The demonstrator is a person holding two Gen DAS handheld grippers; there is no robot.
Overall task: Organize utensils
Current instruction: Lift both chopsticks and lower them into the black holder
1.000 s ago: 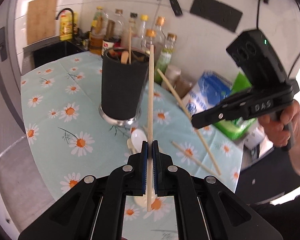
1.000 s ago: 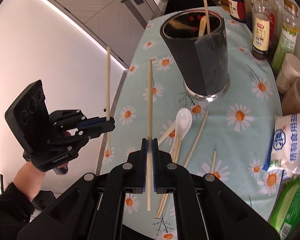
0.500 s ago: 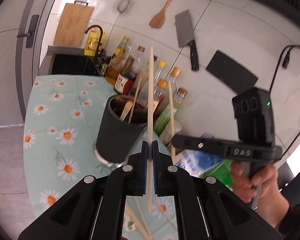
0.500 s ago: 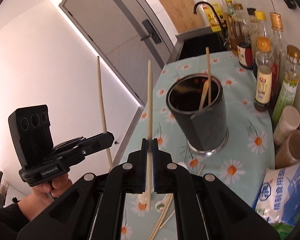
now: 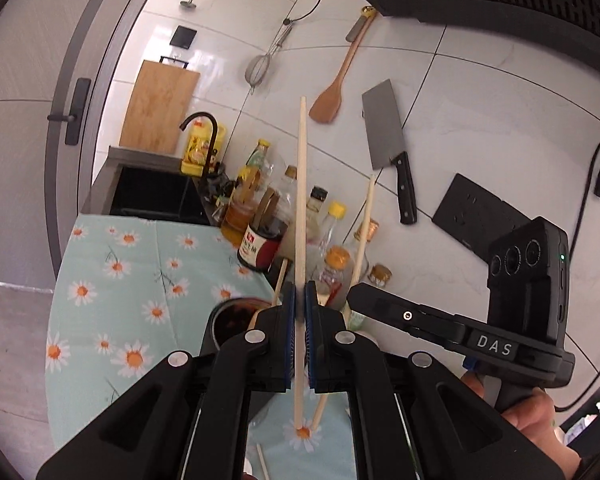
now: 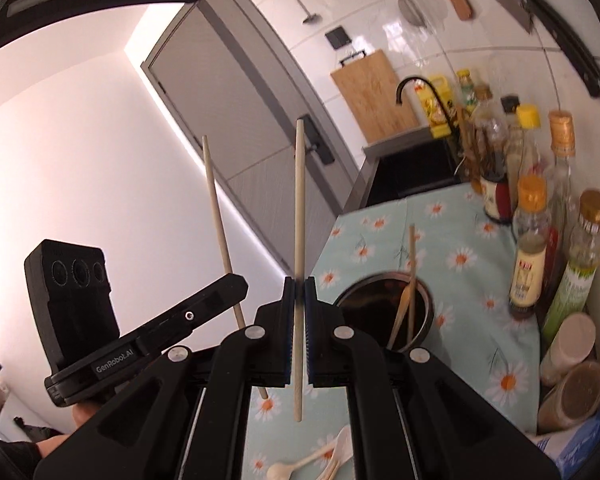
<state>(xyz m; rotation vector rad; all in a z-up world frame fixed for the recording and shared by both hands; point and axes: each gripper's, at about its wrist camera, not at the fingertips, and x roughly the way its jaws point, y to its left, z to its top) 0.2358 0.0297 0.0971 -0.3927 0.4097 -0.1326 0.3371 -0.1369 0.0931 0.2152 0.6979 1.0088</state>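
The blue pads (image 5: 288,332) of the left gripper (image 5: 299,300) are pressed together on a wooden chopstick (image 5: 301,216), which is pinched near its lower third and stands nearly upright, its long end rising in front of the tiled wall. The same grip is seen at the right gripper (image 6: 299,294): its pads (image 6: 310,328) are clamped on a second chopstick (image 6: 299,216), likewise held upright with a short tail hanging below the jaws. Each gripper is also visible from the other's camera, close alongside, so the two sticks are carried almost parallel and near one another above the table.

Below and just ahead of the fingers, the dark utensil holder (image 6: 424,304) stands on the daisy-patterned tablecloth (image 5: 116,276); a few wooden utensils are already leaning inside it. A row of sauce bottles (image 6: 532,256) is lined up behind it against the wall. On the cloth nearer the cameras, a white spoon (image 6: 340,456) and further loose chopsticks (image 5: 263,462) are left lying.

The step in hand is judged to be the carrying of both chopsticks over to the holder; neither is yet above its mouth. For the next move, the lower tips would need to be brought over the opening, kept clear of the sticks already leaning there, lowered inside, and only then released. Since the opening is narrow for two grippers at once, one stick is probably best placed before the other.
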